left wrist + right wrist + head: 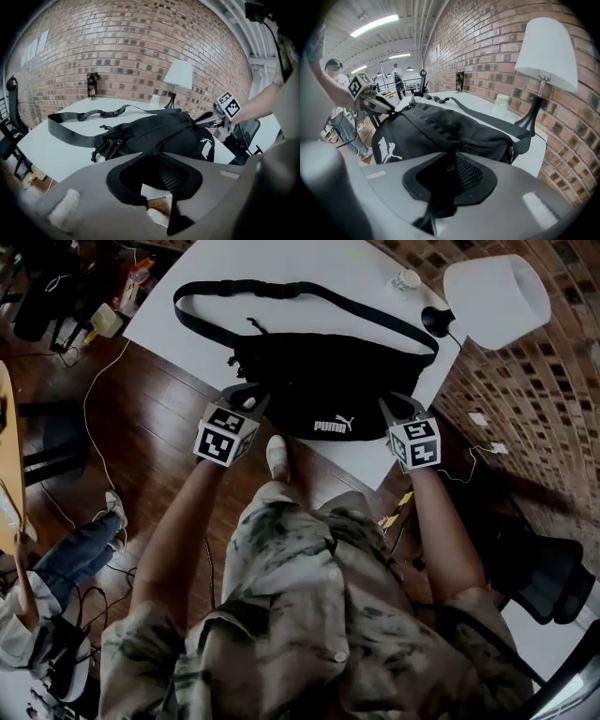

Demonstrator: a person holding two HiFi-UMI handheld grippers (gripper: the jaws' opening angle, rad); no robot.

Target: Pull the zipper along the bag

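Head view, with both tool views. The bag [319, 371] lay at my 12 o'clock on the white surface [281, 263], its logo face hard against the surface's near edge. Wooden floor [141, 427] showed below that edge. Bare surface lay open beyond the bag toward 12 o'clock, inside and past the loop of the strap [281, 292].

My left tool [246, 397] met the bag's near corner at 11 o'clock. In its own view the jaws were drawn together, pinching the bag's edge. My right tool [398, 409] met the opposite near corner at 1 o'clock. It was likewise closed, on a fold of the bag's fabric. The bag looked filled out, but I could not see what it held. Dark pull cords [107, 149] hung from its end on the left tool's side.

A lamp [495, 298] stood at 2 o'clock by the brick wall [525, 381], close beside the strap's end. A small white cup [406, 280] sat just beside the lamp, at 1 o'clock. A dark bottle [92, 86] stood at the surface's far edge. At 8 o'clock a seated person [75, 549] was on the floor side, well apart from the bag.
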